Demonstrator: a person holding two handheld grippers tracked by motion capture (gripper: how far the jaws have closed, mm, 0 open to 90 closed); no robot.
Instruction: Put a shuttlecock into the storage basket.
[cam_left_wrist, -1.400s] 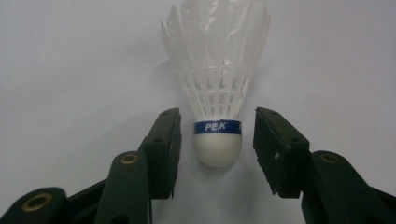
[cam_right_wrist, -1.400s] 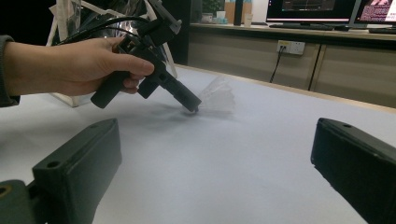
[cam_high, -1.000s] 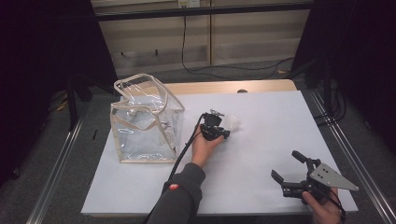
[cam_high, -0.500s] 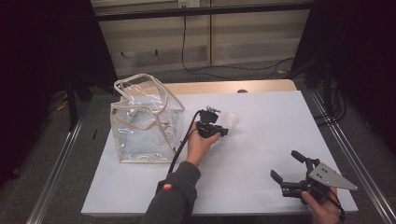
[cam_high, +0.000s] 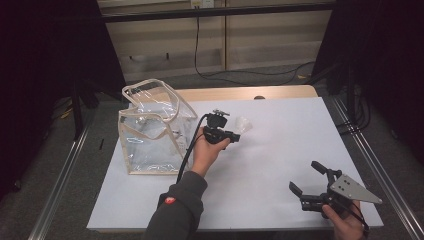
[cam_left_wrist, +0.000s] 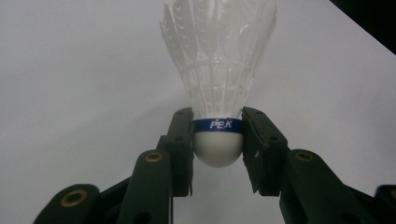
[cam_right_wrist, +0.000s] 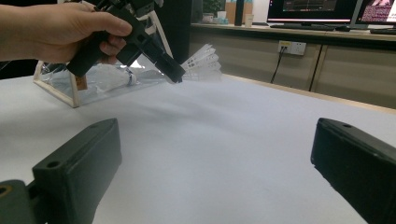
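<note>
The shuttlecock (cam_left_wrist: 217, 88) sits at the centre of your left gripper view, its white cork base and blue band pinched between the two black jaws, feathers pointing up and away. Your left gripper (cam_high: 235, 131) holds it clamped above the white table (cam_high: 280, 150), just right of the clear bag (cam_high: 150, 135). At lower right, your right gripper (cam_high: 307, 182) rests with jaws wide apart, holding nothing.

My high view looks forward and down over the white table (cam_high: 280, 150). My left gripper view sits close behind a shuttlecock (cam_left_wrist: 218, 70) at 12 o'clock. My right gripper view skims the table, sharing that shuttlecock at 11 o'clock.
</note>
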